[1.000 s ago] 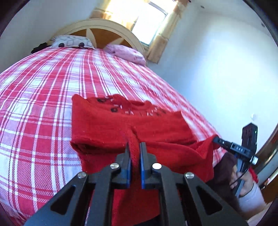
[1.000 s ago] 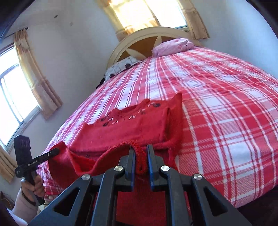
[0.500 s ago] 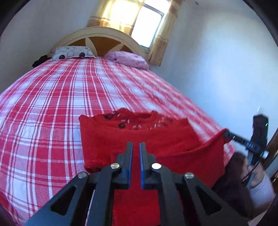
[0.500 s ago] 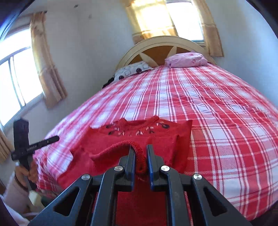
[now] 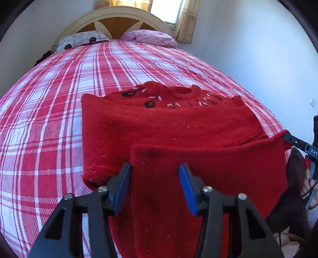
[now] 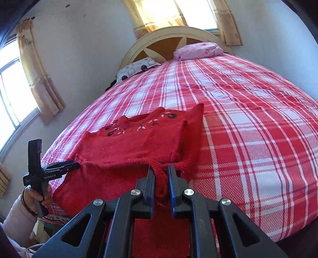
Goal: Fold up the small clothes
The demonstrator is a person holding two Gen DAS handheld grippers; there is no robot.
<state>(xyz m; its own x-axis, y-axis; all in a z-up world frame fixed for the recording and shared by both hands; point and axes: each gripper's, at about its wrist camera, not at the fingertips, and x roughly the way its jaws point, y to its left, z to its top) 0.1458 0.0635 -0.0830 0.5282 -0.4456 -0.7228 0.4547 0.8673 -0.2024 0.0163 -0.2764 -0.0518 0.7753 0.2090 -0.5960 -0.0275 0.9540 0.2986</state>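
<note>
Nearest in the left wrist view, the left gripper [image 5: 155, 185] angles down over the near edge of the bed, its blue-padded jaws spread. They have just been opening, and the folded-over flap of the red knitted child's sweater [image 5: 171, 127] lies between them and beyond, no longer pinched; the left pad sits at the flap's edge, the right one stands over the cloth, and whether either touches it cannot be told. A second ago these jaws were pressed on a bunched ridge of the knit, which was lifted; now the flap lies flat and smooth.

In the right wrist view the right gripper [image 6: 160, 183] also points downward, its jaws pinching the ribbed hem of the sweater [image 6: 139, 146], a loop of which stands up between the pads, exactly as it did a second ago. At the left of that view a hand [image 6: 37, 195] in a pale sleeve grips the handle of the other tool, whose tip is at the sweater's corner.

The sweater lies on the red-and-white checked bedspread [image 5: 49, 111] near the foot of the bed, its embroidered neckline towards the headboard and its lower part doubled back over the body.

Farther off rest a patterned grey pillow [image 5: 81, 38] and a pink pillow [image 5: 151, 36] against the cream and brown wooden headboard [image 5: 117, 17].
</note>
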